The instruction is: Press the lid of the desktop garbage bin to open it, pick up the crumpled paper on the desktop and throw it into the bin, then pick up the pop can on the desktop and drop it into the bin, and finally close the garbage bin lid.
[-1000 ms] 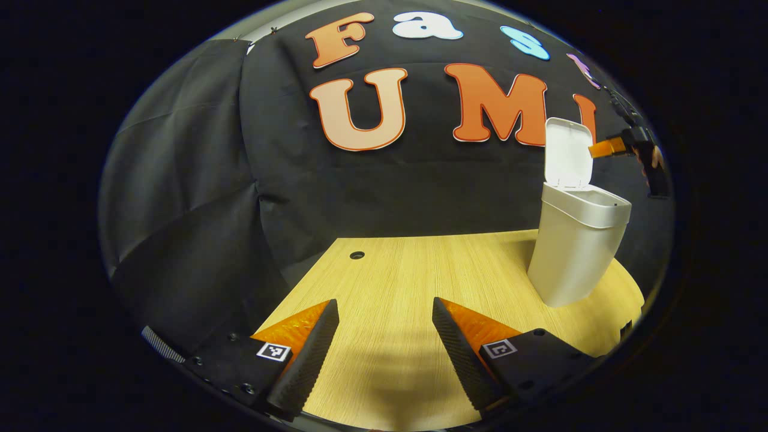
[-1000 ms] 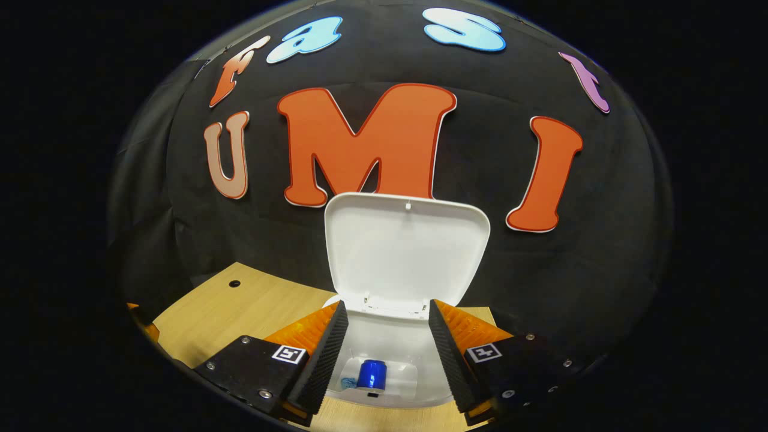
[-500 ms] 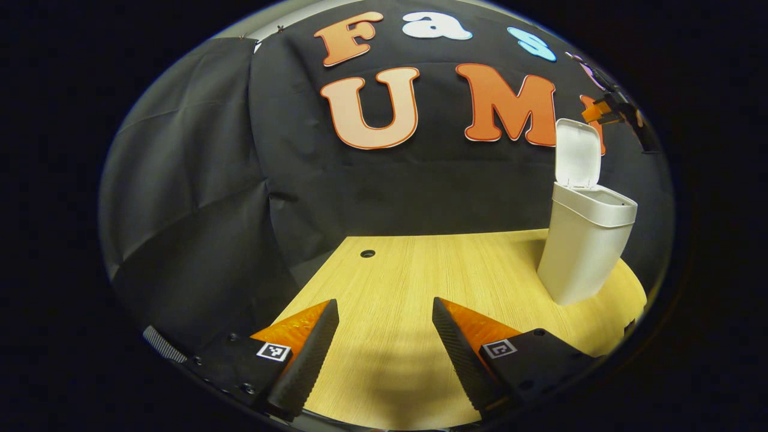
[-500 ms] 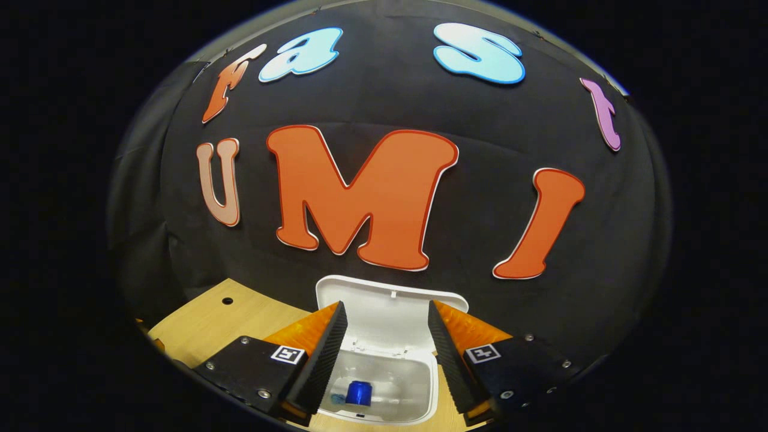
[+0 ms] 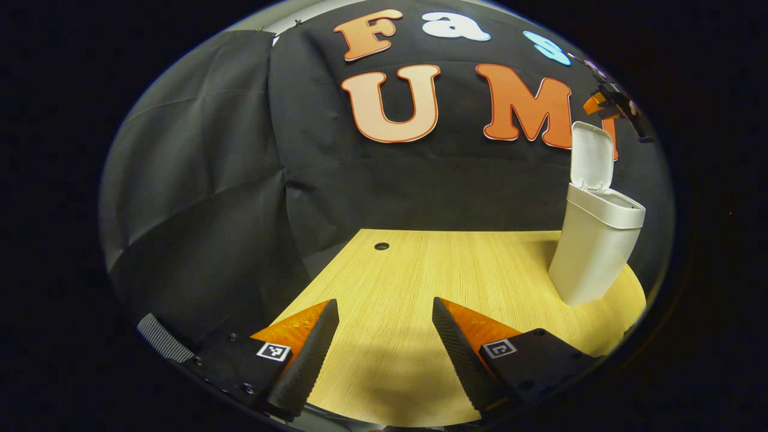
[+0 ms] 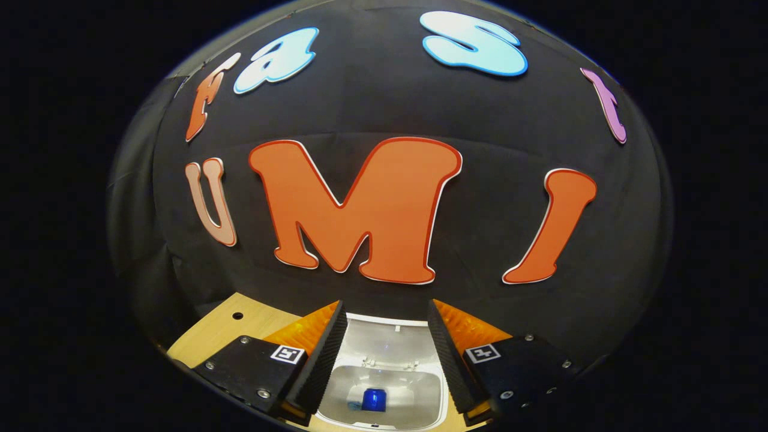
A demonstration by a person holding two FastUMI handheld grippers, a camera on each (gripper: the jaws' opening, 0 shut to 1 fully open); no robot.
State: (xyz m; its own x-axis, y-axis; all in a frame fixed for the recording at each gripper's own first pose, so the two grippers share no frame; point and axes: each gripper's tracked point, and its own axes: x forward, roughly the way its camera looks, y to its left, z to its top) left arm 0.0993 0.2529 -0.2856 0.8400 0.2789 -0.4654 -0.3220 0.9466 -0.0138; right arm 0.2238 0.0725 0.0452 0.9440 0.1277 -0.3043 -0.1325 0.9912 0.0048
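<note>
Bin (image 5: pixel 597 240) stands at the far right of your desk (image 5: pixel 420 288), lid (image 5: pixel 592 157) tipped up and back, mouth open. Nearest in the left gripper view: your left gripper (image 5: pixel 384 351) low over bare wood, fingers spread wide, holding nothing, open desk ahead of it. A small round hole (image 5: pixel 381 246) sits near the desk's far edge, well apart from the bin. Your right gripper (image 5: pixel 612 108) shows high beside the lid's top, at the booth wall. In the right gripper view your right gripper (image 6: pixel 384 360) hangs above the bin's mouth (image 6: pixel 384 390), fingers wide apart and empty, the lid (image 6: pixel 384 342) between them. Down inside lies the pop can (image 6: pixel 373 399), with a bit of pale paper (image 6: pixel 354 405) just beside it. Black cloth closes off the back and left.
</note>
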